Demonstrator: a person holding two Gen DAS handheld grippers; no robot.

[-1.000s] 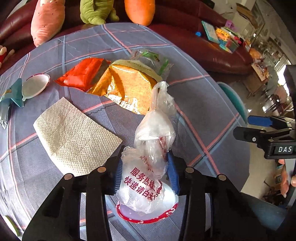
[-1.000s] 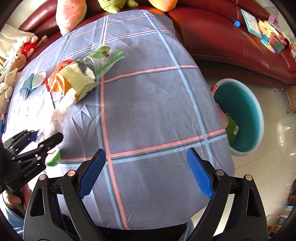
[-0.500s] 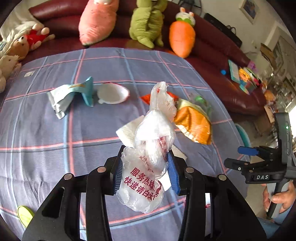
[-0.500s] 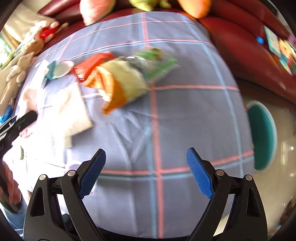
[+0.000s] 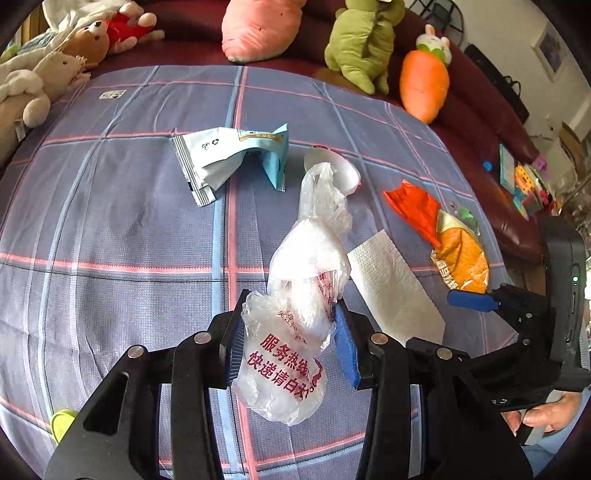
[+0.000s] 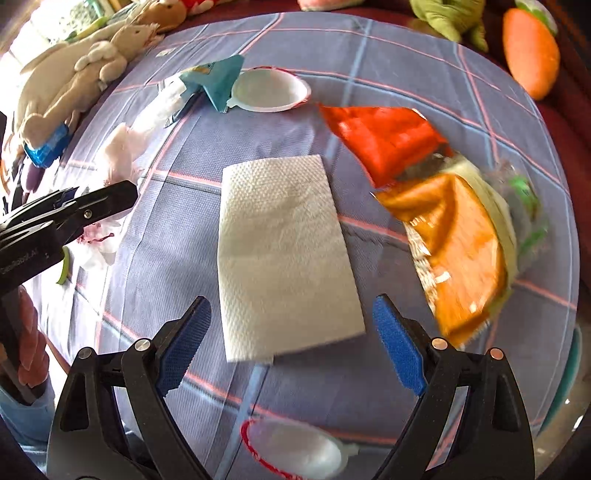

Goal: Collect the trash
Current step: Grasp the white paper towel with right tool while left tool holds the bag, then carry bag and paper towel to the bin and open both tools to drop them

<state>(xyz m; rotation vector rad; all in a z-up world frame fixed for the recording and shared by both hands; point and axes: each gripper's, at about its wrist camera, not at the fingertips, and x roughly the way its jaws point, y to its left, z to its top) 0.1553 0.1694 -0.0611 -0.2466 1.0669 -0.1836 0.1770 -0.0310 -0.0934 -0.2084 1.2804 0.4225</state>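
My left gripper point(image 5: 288, 350) is shut on a clear plastic bag point(image 5: 295, 317) with red print and holds it above the checked tablecloth point(image 5: 110, 240). My right gripper point(image 6: 291, 347) is open and empty, hovering over the near end of a white paper napkin point(image 6: 284, 254). The napkin also shows in the left wrist view point(image 5: 395, 288). An orange snack bag point(image 6: 454, 247), a red wrapper point(image 6: 384, 140), a white lid point(image 6: 269, 92) and a light blue wrapper point(image 6: 214, 77) lie on the table. A second white lid with a red rim point(image 6: 295, 454) lies below my right gripper.
Plush toys point(image 5: 354, 33) line a dark red sofa point(image 5: 480, 92) behind the table. A green cap point(image 5: 61, 424) lies at the near left. The teal bin's rim point(image 6: 565, 387) shows past the table's right edge. The left gripper shows at the left of the right wrist view point(image 6: 107, 199).
Both grippers have swung left across the table. The left one lifted the bag off the red-rimmed lid. The right one moved from bare cloth near the bin to over the napkin.
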